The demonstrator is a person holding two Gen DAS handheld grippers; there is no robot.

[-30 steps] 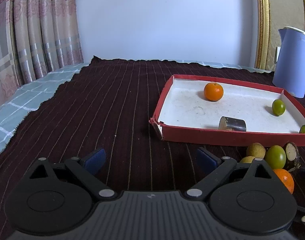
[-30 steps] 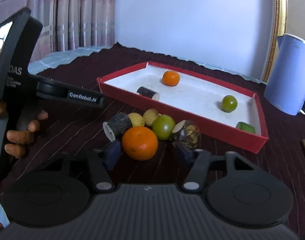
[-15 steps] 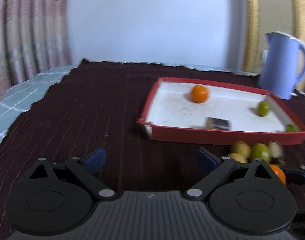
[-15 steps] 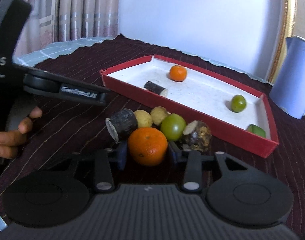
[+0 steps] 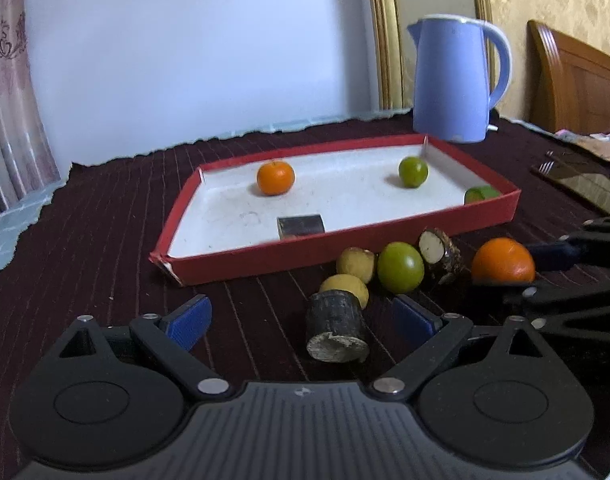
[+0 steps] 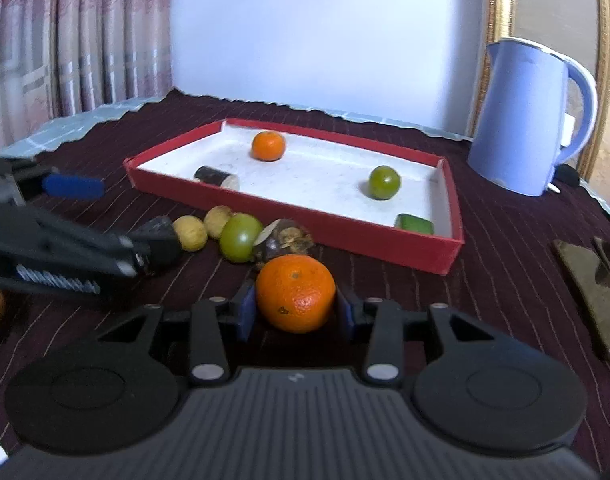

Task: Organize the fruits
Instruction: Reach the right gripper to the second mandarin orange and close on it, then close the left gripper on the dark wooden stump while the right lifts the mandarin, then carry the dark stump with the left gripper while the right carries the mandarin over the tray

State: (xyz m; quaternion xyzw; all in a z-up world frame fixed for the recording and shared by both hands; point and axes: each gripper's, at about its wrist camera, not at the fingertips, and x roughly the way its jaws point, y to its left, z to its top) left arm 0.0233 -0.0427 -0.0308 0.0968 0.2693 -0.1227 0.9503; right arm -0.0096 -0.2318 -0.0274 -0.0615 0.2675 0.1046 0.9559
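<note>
Oranges like this orange (image 6: 295, 293) are feeling firm, light and roundly slippery; I'm clamping my right gripper (image 6: 293, 309) across its middle, just above the cloth (image 6: 501, 236), while my left gripper (image 5: 301, 316) is hanging wide apart.

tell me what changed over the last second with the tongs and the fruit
The right tongs moved in and closed on the large orange lying outside the tray. The left tongs swung right toward the fruit pile, open, now facing the dark cut stalk piece. The red cardboard tray and its contents stayed put.
</note>
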